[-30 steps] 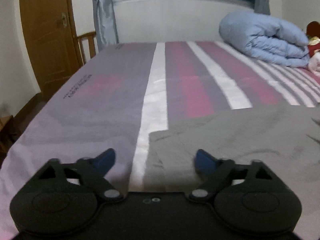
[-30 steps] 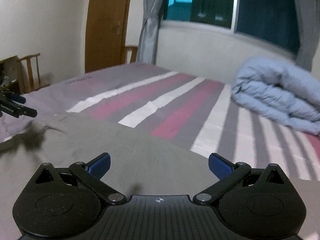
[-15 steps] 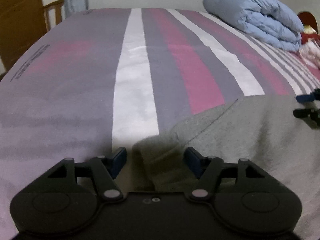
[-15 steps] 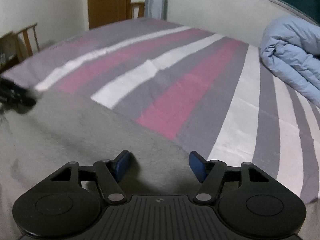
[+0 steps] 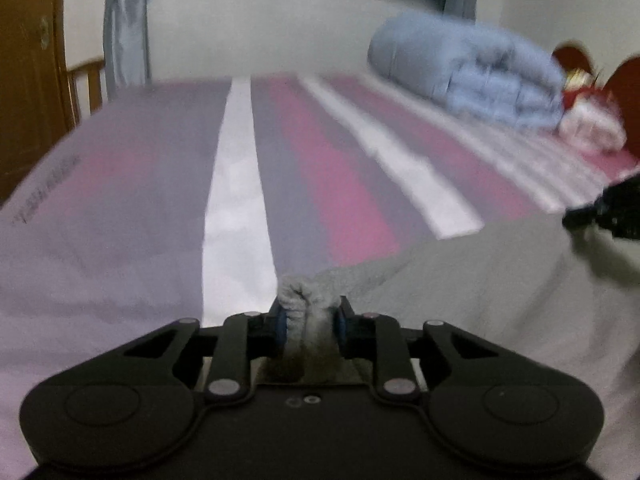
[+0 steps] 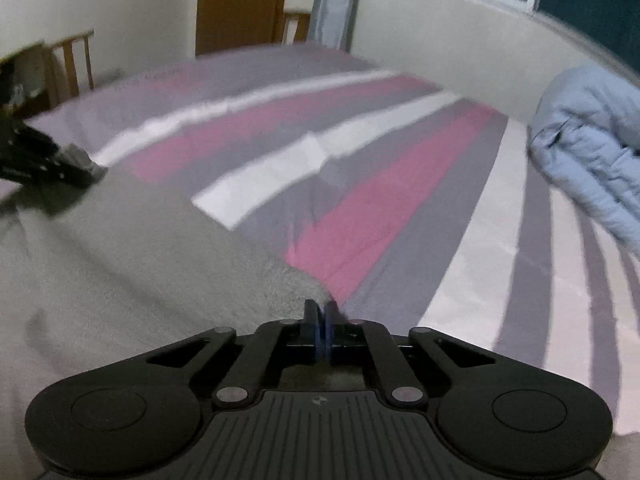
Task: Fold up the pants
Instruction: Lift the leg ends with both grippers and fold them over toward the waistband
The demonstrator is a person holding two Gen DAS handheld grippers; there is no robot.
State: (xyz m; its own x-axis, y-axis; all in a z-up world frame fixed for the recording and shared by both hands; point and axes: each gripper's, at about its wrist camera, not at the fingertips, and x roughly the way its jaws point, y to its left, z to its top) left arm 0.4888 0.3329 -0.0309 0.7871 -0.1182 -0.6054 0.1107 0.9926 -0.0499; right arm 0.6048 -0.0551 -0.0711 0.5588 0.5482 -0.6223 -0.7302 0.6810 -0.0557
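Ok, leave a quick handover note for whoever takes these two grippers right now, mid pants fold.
Left gripper: shut on a bunched corner of the grey pants.
Right gripper: jaws closed at the other corner of the same edge; the pinched cloth is barely visible, so check the grip.
Pants: spread on the striped bed sheet, the held edge on the far side.
Done: both corners gripped.
Left: no fold shows yet; lift together, carry the edge over, lay it down, smooth, fold again.

Grey pants (image 5: 460, 280), pink-grey-white striped bedsheet (image 5: 236, 200), pale blue duvet (image 5: 472, 72), black tools
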